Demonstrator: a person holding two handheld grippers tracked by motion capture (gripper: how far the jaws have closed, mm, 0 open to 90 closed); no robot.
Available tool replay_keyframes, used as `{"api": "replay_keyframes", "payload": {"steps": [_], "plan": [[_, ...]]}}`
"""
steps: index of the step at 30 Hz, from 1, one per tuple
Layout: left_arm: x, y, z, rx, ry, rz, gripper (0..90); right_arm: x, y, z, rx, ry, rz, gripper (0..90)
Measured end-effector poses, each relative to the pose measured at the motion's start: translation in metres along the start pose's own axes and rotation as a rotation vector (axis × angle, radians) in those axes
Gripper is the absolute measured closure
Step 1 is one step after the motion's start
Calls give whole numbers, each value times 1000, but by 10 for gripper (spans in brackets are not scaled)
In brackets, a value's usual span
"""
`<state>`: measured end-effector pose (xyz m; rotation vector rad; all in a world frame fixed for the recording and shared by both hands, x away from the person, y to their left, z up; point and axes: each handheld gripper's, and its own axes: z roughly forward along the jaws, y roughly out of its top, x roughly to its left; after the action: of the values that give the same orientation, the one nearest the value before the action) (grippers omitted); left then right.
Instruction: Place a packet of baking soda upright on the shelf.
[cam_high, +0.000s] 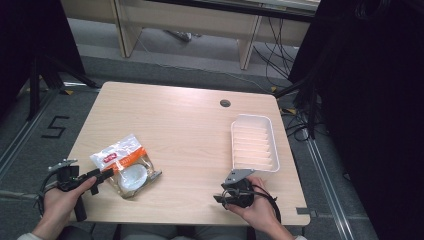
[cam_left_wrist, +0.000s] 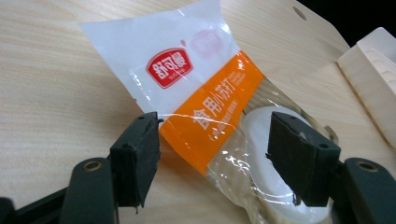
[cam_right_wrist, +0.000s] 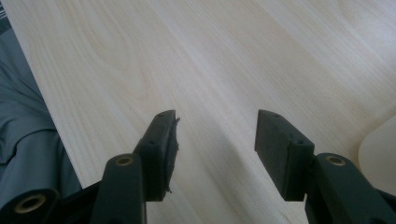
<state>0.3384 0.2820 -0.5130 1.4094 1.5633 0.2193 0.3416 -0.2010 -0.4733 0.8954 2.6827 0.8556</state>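
Note:
A clear plastic bag (cam_high: 125, 161) with a white and orange label lies flat near the table's front left. A white round object (cam_high: 134, 176) sits inside the bag. In the left gripper view the bag (cam_left_wrist: 187, 70) runs between the jaws, with the white round object (cam_left_wrist: 254, 135) by the right jaw. My left gripper (cam_left_wrist: 217, 149) is open and astride the bag's near end; in the high view my left gripper (cam_high: 106, 174) reaches it from the left. My right gripper (cam_high: 222, 196) hovers open over bare wood at the front right; nothing lies between the jaws of the right gripper (cam_right_wrist: 215, 140).
A white ribbed tray (cam_high: 251, 118) stands at the right side of the wooden table (cam_high: 175, 115), just beyond my right hand. The tray's corner (cam_left_wrist: 373, 79) shows past the bag. A cable hole (cam_high: 225, 103) sits near the far edge.

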Motion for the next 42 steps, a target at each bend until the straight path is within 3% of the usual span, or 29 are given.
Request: {"api": "replay_keyframes", "payload": {"steps": [1,4,5,7,8,11,12,22,24,25,31,32,41,42], "plan": [[2,2,3,2,2,-12,341,1,0,2,-25,-7,8,493],[4,3,7,-4,-1,-21,345,1,0,0,-5,11,-6,489],[5,5,9,4,5,-27,348,1,0,3,-25,-9,0,489],[6,5,10,7,4,-31,353,2,0,3,-14,-21,5,488],[8,6,12,-3,-1,-46,352,2,0,3,-20,-5,-2,488],[9,6,11,-1,1,-51,352,2,0,2,-22,-9,-6,486],[9,6,11,-1,1,-51,352,1,1,1,0,1,-7,486],[14,9,22,-4,-11,-60,378,2,1,4,-17,-9,2,484],[17,10,27,-5,-33,-88,385,2,1,2,0,6,-10,484],[19,11,30,-7,-59,-117,403,1,1,2,0,8,-17,484],[25,9,35,-8,-97,-166,507,1,0,5,-11,-3,-2,481],[25,8,35,0,-103,-158,533,1,1,3,11,12,-8,480],[23,9,30,-7,-106,-121,812,3,1,6,-1,-4,1,478],[22,9,29,-6,-107,-117,812,3,1,6,-3,-5,1,478]]}}
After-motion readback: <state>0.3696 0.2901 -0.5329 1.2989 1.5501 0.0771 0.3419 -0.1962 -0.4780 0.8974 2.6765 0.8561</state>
